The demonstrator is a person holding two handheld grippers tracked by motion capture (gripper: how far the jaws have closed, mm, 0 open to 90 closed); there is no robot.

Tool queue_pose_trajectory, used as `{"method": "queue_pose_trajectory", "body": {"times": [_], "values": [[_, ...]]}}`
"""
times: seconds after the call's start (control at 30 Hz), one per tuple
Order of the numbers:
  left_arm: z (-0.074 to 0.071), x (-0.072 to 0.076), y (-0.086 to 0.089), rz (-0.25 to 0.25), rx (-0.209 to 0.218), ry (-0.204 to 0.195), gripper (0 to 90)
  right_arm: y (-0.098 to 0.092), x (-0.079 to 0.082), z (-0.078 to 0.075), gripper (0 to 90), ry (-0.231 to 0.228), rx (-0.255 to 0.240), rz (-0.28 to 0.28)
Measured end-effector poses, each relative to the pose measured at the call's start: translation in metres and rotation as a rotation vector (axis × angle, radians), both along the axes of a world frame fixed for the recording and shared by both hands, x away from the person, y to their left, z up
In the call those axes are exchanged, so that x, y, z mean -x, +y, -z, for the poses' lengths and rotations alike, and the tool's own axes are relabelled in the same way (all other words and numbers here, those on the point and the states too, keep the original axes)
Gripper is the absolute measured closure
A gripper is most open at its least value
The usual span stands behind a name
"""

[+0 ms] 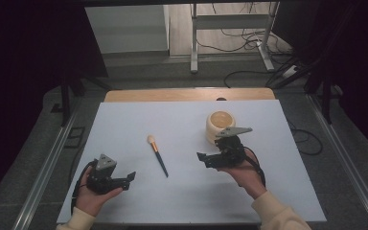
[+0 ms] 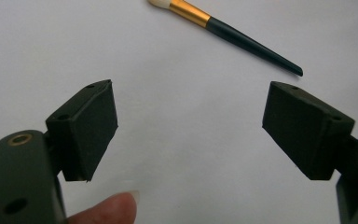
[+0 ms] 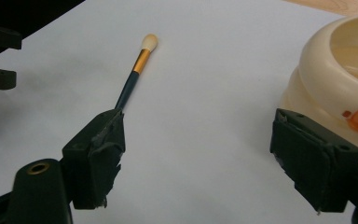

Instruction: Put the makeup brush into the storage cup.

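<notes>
Centrally, a brush lies on the white table; left gripper left of it, right gripper right (both jaws apart, empty), cream bowl beyond.

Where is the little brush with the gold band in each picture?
High view: the brush lies mid-table on the white sheet, between the two claws, pale tip pointing away from the person.
Left gripper view: at the top, slanting from the top edge down to the right.
Right gripper view: upper left, above the left jaw.
Shared landmark: its gold band, beside the pale tip.
</notes>
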State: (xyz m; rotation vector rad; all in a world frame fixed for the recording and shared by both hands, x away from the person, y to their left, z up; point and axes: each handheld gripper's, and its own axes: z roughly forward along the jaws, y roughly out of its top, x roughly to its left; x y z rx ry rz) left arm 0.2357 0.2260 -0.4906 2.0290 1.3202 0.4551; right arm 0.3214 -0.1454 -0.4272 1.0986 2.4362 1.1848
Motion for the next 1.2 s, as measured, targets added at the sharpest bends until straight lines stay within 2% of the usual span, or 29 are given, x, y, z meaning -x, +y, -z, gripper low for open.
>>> {"method": "queue_pose_trajectory", "body": {"times": [0.3, 0.5, 0.93, 1.2], "values": [[0.0, 0.0, -0.002, 0.005, -0.004, -0.001, 18.7, 0.019, -0.016, -0.002, 18.4, 0.014, 0.005, -0.015], [0.001, 0.001, 0.0, 0.007, -0.004, 0.0, 18.7, 0.035, -0.027, -0.009, 18.4, 0.022, 0.011, -0.034], [0.0, 0.001, -0.001, 0.006, -0.009, -0.002, 18.7, 0.05, -0.037, -0.017, 18.3, 0.02, 0.02, -0.05], [0.001, 0.001, 0.0, 0.003, -0.009, -0.002, 18.6, 0.069, -0.046, -0.013, 18.2, 0.04, 0.047, -0.053]]}}
